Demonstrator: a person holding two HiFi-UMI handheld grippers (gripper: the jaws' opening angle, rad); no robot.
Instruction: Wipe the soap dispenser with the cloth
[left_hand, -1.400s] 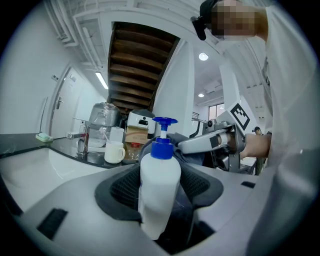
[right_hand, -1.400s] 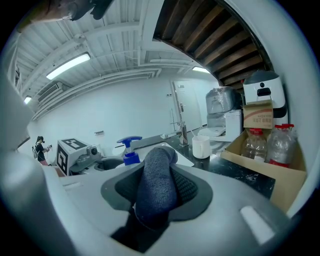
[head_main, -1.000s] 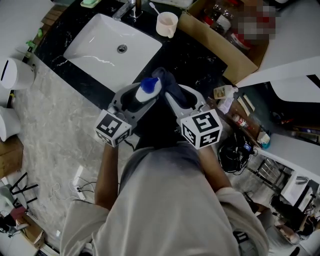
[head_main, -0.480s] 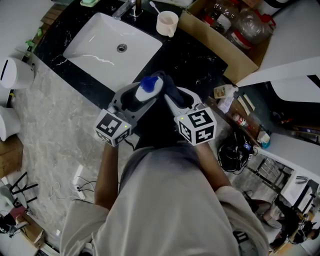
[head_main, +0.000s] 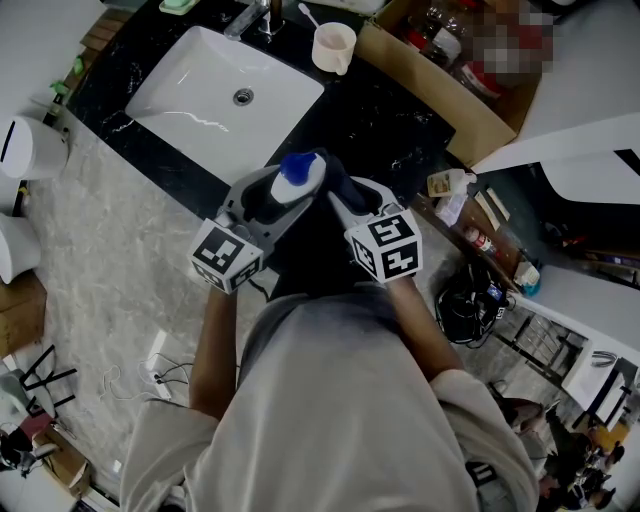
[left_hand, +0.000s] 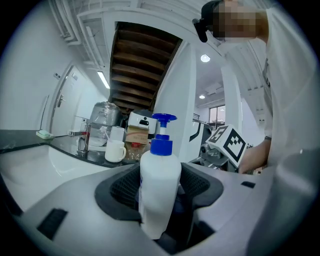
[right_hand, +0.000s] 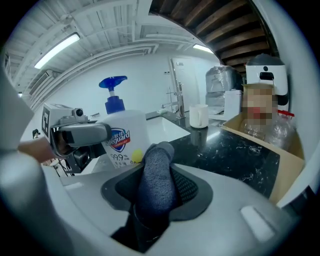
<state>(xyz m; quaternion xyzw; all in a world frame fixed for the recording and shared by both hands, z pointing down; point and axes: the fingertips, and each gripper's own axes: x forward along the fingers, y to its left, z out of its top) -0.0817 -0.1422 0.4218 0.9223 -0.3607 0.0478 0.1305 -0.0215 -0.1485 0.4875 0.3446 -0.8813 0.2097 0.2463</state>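
Note:
The white soap dispenser (head_main: 295, 181) with a blue pump is held above the black counter, my left gripper (head_main: 262, 195) shut on its body. In the left gripper view the soap dispenser (left_hand: 159, 190) stands upright between the jaws. A dark blue-grey cloth (head_main: 335, 175) is pinched in my right gripper (head_main: 352, 197), right beside the bottle. In the right gripper view the cloth (right_hand: 157, 182) sticks up between the jaws, its tip against the labelled side of the dispenser (right_hand: 125, 137).
A white sink (head_main: 190, 75) with a tap (head_main: 258, 17) lies at the far left. A cream mug (head_main: 334, 47) stands on the black counter (head_main: 390, 120). A cardboard box (head_main: 450, 100) holding jars sits at the far right.
My right gripper has shifted slightly left and turned, carrying the cloth closer along the dispenser's side. The left gripper and bottle have stayed put.

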